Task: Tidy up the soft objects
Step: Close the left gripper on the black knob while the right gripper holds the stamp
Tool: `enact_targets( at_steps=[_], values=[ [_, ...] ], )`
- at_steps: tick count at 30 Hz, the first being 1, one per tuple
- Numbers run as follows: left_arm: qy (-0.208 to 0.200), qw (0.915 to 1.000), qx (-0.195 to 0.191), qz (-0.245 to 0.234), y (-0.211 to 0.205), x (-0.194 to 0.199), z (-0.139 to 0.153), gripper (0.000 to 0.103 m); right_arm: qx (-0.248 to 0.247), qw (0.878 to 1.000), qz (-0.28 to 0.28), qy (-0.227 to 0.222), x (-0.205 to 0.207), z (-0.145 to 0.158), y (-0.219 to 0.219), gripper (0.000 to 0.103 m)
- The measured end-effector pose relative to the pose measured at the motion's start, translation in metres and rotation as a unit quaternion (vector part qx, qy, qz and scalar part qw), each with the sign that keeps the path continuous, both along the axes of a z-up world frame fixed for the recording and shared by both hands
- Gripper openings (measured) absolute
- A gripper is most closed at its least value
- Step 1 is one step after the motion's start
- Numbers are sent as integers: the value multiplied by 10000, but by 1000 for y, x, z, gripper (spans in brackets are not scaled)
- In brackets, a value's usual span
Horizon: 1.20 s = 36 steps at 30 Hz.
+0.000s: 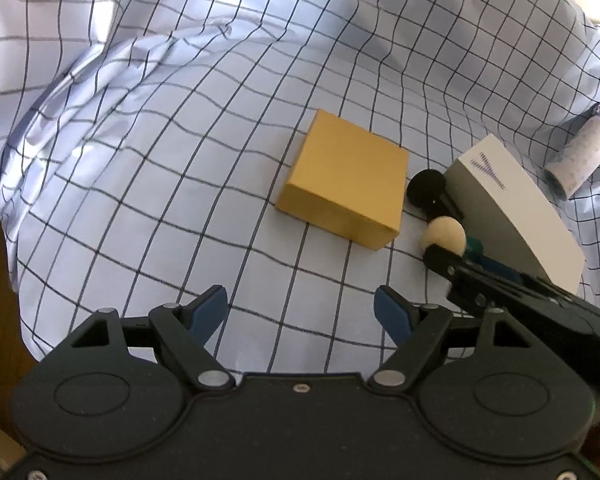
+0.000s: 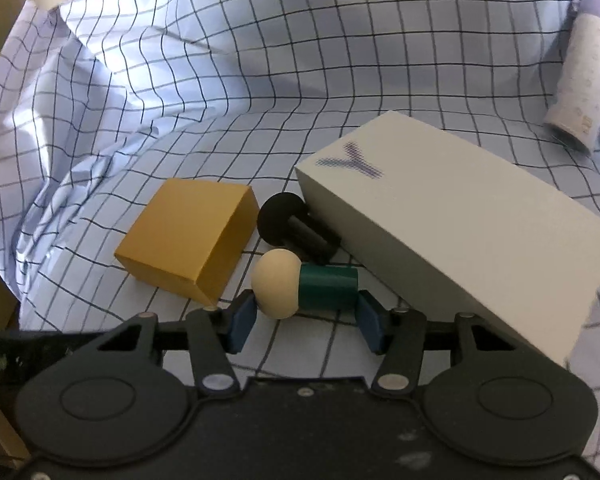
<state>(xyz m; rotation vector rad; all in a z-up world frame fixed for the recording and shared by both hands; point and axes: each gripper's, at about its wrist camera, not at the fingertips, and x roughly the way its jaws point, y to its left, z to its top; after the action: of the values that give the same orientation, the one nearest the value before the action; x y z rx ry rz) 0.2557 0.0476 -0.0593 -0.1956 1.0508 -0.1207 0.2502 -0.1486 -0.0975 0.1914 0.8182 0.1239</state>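
The right gripper (image 2: 305, 322) is seen bracketing the cream-headed, green-bodied peg figure (image 2: 300, 286) endwise, contact unclear; it could be squirted forward against the black peg figure (image 2: 290, 226).

The left gripper (image 1: 300, 312) is held open, empty.

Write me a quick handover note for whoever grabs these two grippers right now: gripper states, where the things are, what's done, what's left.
Left gripper: open, empty, hovering over the checked cloth in front of the yellow box.
Right gripper: jaws around the peg doll with cream head and green body, pads at its two ends; whether they press is unclear.
Black peg doll lies between the yellow box and the white box. Patterned roll lies apart, far right.
Done: nothing visibly sorted.
Left: secure the doll, then place everything.
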Motion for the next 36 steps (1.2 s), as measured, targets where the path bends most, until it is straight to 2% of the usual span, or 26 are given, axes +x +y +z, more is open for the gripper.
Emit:
enact_targets(
  at_steps=[5, 10, 14, 21, 23, 31, 36],
  values=[
    [-243, 9995, 124, -174, -10, 4, 12, 76, 122, 9999, -105, -50, -25, 11, -15, 54],
    [-713, 9933, 405, -821, -39, 8, 22, 76, 210, 9995, -210, -77, -51, 21, -27, 54],
    [-1072, 9823, 570, -1427, -63, 13, 26, 76, 210, 9993, -260, -160, -72, 29, -35, 54],
    [-1393, 9504, 845, -2649, -102, 22, 20, 75, 365, 9986, -307, -232, -92, 37, -46, 54],
    [-1383, 9448, 1002, -2796, -111, 25, 15, 70, 418, 9984, -293, -241, -94, 39, -47, 54],
    [-1339, 9260, 1370, -3252, -130, 37, -2, 70, 449, 9983, -319, -179, -90, 35, -51, 54],
    [-1206, 9222, 1454, -3374, -134, 52, -13, 70, 484, 9980, -345, -197, -89, 36, -52, 54]
  ],
)
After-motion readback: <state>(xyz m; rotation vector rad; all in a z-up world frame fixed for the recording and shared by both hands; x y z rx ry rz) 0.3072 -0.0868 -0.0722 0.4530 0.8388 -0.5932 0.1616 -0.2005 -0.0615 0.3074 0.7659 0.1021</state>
